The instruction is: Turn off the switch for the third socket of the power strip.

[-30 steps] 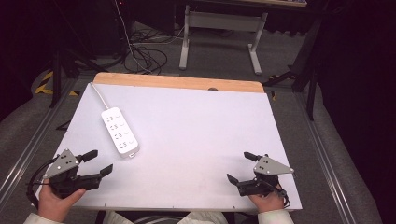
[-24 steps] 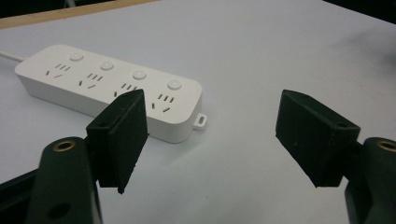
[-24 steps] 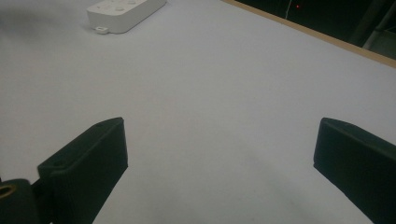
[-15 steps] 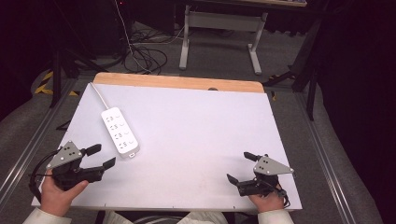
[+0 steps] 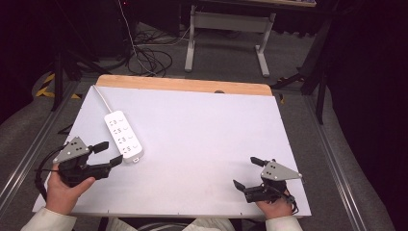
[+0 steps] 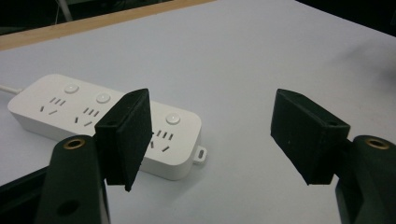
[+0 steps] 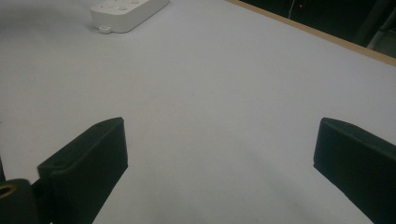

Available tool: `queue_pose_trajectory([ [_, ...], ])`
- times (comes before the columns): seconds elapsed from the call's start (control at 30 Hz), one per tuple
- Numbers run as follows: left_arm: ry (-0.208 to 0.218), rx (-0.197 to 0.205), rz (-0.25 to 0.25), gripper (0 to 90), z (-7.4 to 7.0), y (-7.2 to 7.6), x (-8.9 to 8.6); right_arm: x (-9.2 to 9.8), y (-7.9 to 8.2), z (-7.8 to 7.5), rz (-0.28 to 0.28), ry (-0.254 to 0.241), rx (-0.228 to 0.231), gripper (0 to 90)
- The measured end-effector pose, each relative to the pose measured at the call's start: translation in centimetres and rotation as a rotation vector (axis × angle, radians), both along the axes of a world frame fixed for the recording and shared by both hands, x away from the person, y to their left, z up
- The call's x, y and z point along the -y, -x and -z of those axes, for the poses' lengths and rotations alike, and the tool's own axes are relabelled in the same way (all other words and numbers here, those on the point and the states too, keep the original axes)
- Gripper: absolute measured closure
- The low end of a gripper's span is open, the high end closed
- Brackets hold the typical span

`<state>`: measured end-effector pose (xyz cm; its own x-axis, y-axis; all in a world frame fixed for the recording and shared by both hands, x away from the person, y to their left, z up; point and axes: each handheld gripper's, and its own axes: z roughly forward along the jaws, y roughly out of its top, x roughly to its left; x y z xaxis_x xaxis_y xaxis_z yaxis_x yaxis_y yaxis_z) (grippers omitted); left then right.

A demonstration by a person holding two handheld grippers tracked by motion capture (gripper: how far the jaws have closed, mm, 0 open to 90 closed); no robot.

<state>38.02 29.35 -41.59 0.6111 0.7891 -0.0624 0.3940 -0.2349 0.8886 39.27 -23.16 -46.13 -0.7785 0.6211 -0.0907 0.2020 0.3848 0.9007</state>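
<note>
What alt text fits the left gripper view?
A white power strip lies on a pale table, just beyond the open black jaws of the left hand-held gripper; nothing sits between them.

A lab or workshop: a white-topped bench [image 5: 202,144] with a wooden edge, loose cables [image 5: 149,55] on the grey floor at upper left, a metal stand [image 5: 226,33] behind, dark surroundings.
</note>
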Motion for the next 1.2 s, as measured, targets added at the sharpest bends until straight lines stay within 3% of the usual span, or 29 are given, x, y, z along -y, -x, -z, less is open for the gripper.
queue_pose_trajectory([
  [0.53, -0.028, -0.004, -0.007, 33.2, -0.8, -2.4, 0.8, 0.0, 0.0, 0.0, -0.006, 0.001, 0.002, 3.5],
  [0.63, -0.027, -0.024, -0.021, 41.7, -0.7, -2.6, 0.9, 0.0, 0.0, 0.0, -0.008, -0.003, 0.001, 3.5],
  [0.67, -0.045, -0.015, -0.026, 46.4, -0.7, -2.7, 0.8, 0.0, 0.0, 0.0, -0.008, -0.004, 0.0, 3.4],
  [0.93, -0.024, -0.052, -0.063, 80.5, -0.6, -4.3, 0.7, 0.0, 0.0, 0.0, -0.008, -0.007, 0.0, 3.4],
  [1.07, -0.021, -0.066, -0.074, 88.9, -0.4, -5.3, 0.9, 0.0, 0.0, 0.0, -0.011, -0.001, 0.002, 3.4],
  [1.2, -0.017, -0.085, -0.082, 90.0, 0.0, -6.3, 1.1, 0.0, 0.0, 0.0, -0.009, -0.003, -0.001, 3.4],
])
